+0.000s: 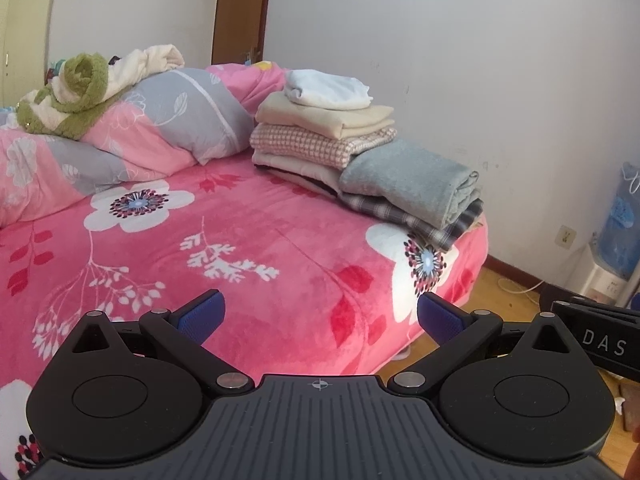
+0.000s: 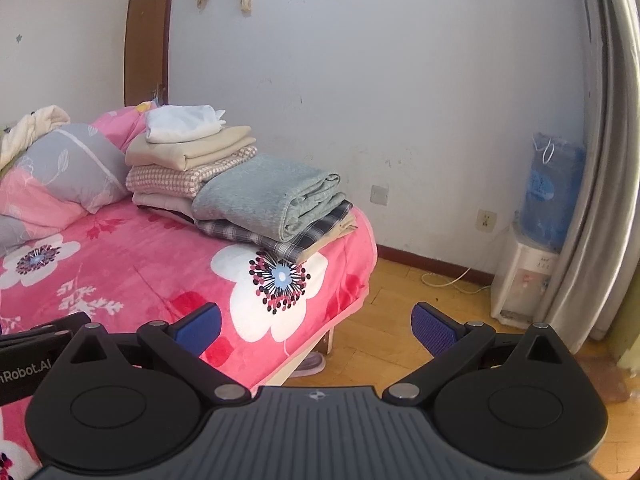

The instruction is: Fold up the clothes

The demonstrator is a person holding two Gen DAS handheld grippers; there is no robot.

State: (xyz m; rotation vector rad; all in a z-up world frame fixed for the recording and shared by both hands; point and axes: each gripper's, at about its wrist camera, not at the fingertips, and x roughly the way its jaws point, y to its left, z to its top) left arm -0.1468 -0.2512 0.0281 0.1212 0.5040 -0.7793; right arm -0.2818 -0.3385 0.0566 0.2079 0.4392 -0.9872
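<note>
Both your left gripper (image 1: 320, 314) and right gripper (image 2: 316, 324) have fingers wide apart, holding nothing. Reach for the green towel (image 1: 78, 84) on the pillow (image 1: 176, 120) at the bed's (image 1: 240, 232) far edge; pinch one corner.

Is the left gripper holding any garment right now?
No. The left gripper is open and empty above the pink bedspread; the folded clothes sit untouched.

The bed (image 1: 260, 248) fills the left and centre of the left wrist frame. Two stacks of folded clothes (image 1: 320, 128) sit on its far right corner, touching; pillows (image 1: 168, 120) lie to their left. A water dispenser (image 2: 524, 272) stands on the floor at right.
</note>
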